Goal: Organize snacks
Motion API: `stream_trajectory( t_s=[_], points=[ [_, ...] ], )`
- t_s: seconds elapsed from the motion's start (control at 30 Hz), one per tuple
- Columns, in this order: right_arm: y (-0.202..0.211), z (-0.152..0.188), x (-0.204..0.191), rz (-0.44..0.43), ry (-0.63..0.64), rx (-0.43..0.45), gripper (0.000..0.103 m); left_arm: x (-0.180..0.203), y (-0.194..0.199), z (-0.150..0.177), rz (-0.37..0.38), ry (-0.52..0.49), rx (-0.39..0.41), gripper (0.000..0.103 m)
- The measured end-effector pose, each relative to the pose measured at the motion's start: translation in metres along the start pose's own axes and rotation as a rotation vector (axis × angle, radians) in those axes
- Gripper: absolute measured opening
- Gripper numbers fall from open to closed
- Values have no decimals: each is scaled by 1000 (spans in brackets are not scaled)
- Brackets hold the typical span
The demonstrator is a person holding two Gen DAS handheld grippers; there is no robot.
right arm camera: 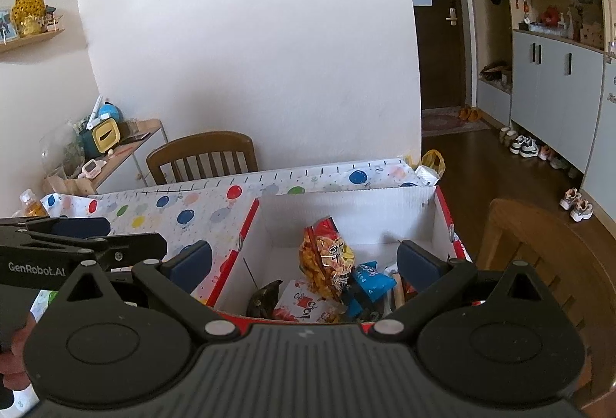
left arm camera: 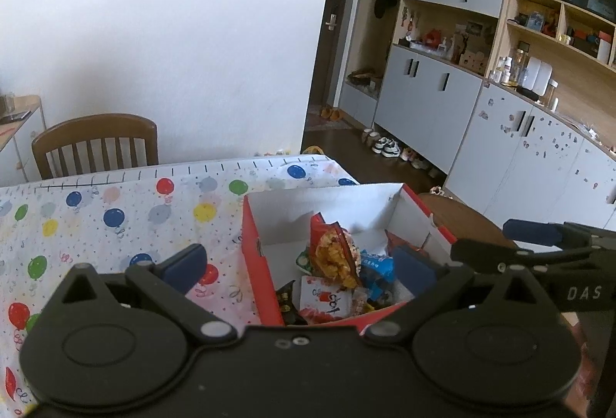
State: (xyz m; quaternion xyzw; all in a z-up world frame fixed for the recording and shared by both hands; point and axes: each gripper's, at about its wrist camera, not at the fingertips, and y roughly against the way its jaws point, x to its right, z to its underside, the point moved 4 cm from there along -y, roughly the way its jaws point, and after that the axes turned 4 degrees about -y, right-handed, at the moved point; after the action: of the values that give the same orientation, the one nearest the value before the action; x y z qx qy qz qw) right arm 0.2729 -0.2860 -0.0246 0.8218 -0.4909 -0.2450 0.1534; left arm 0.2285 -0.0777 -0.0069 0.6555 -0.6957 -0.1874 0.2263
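A red cardboard box [left arm camera: 258, 256] [right arm camera: 238, 256] with a white inside stands on the balloon-print tablecloth [left arm camera: 115, 218] [right arm camera: 184, 210]. Several snack packets lie piled in it: an orange-red crisp bag [left arm camera: 334, 253] [right arm camera: 327, 260], a blue packet [left arm camera: 377, 266] [right arm camera: 371, 281] and a white-and-red packet [left arm camera: 327, 300] [right arm camera: 304, 304]. My left gripper [left arm camera: 298, 266] is open above the box's near edge, its fingers wide apart and empty. My right gripper [right arm camera: 304, 262] is open too, hovering over the same box, nothing held. Each gripper shows at the edge of the other's view.
A wooden chair [left arm camera: 96, 144] [right arm camera: 202, 156] stands behind the table against the white wall. A second wooden chair [right arm camera: 539, 256] is right of the box. A bottle [right arm camera: 29, 206] sits at the table's far left. Grey cabinets [left arm camera: 435, 98] and shoes line the right side.
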Motion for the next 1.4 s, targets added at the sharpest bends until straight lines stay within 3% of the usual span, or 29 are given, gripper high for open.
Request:
stream_trajectory(
  t_s=[0.73,1.4],
  points=[
    [10,4,-5,16,-7,9,103,9,8,4,-5,-60,4,103],
    [20,20,-8,57,-29,-15,103,10,8,18,37,-51,-40,103]
  ],
)
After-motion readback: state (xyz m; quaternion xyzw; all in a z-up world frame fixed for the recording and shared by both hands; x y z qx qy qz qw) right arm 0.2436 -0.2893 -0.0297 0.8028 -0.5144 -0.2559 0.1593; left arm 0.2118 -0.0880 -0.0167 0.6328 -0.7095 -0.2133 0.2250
